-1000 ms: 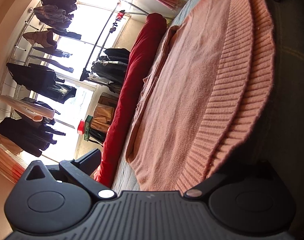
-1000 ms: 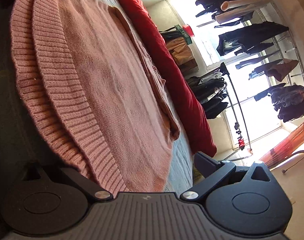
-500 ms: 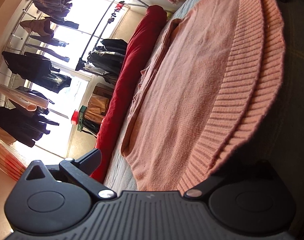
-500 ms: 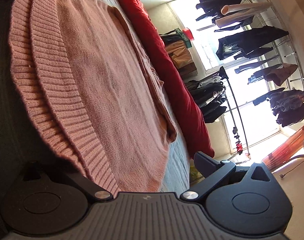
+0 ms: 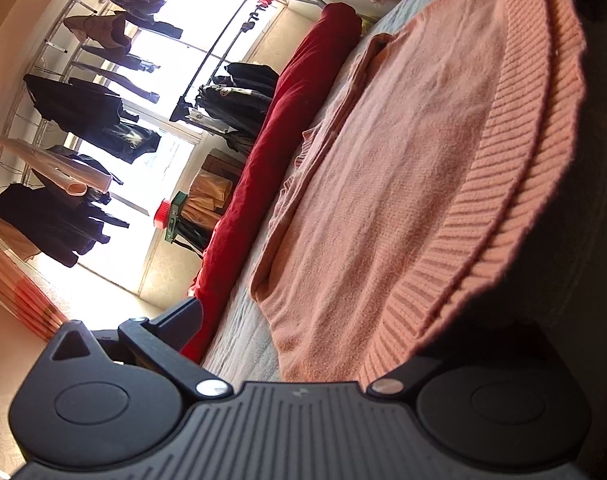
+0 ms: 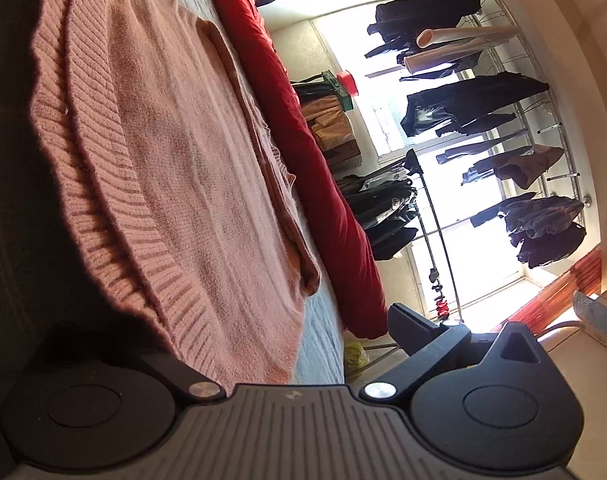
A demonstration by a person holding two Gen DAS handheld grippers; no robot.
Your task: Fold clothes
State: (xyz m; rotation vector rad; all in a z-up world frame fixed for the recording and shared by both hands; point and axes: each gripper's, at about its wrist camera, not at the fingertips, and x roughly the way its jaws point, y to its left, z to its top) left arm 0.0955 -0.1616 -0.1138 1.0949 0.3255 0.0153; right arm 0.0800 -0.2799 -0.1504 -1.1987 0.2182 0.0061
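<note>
Pink knit sweater (image 5: 403, 184), ribbed hem, lies flat on grey bed (image 5: 247, 332) w/ red bolster (image 5: 271, 152). Left gripper (image 5: 303, 344) and right gripper (image 6: 271, 344): fingers spread wide apart, hem btwn them.

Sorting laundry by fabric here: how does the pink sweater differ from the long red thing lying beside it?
The pink sweater is spread flat in layers; the red bedding is bunched into a long roll. The sweater shows knit texture and a ribbed hem, while the red bedding looks smooth. The sweater lies nearer both cameras, the red bedding along the far edge. Both rest on the grey bed cover.
</note>
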